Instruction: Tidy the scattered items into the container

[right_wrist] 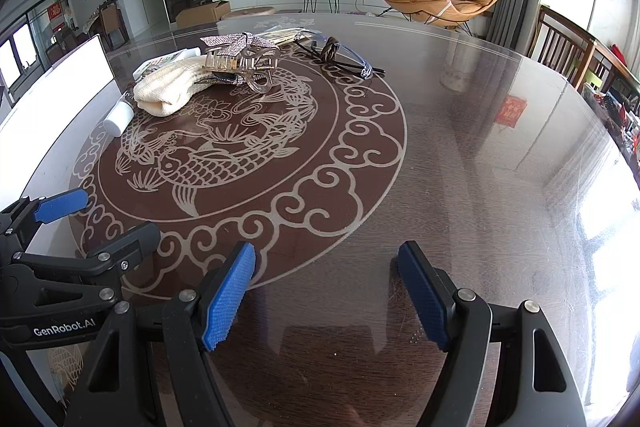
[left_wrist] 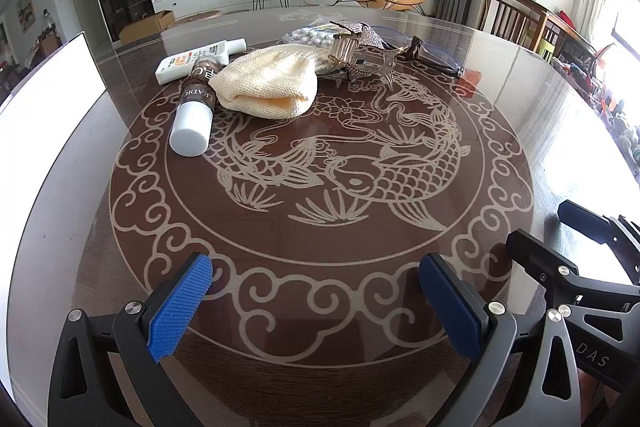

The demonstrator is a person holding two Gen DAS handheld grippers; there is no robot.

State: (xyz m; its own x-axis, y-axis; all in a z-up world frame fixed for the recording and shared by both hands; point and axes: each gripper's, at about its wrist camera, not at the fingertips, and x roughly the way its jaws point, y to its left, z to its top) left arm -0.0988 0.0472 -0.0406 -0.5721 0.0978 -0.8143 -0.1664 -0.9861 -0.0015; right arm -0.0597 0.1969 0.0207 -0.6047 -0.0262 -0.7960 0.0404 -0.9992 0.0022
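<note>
Two grippers, left [left_wrist: 316, 301] and right [right_wrist: 326, 291], hover wide apart and empty over the table's [right_wrist: 460, 155] near edge. Past the fish motif: bottle [left_wrist: 195, 107], cloth [left_wrist: 266, 87], tube [left_wrist: 200, 59], hair clip [right_wrist: 240, 65], glasses [right_wrist: 344, 57]. White container [left_wrist: 52, 83] left of motif.

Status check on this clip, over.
Left gripper and right gripper: jaws open, empty. Cream knit cloth, bottle, hair clip untouched. White container left. Path unobstructed.

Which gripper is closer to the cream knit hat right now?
Left, though only slightly. The left gripper faces the cream knit hat across the fish pattern. The right gripper sits beside it, further right, with the hat far off to its left. Both are open, empty.
</note>
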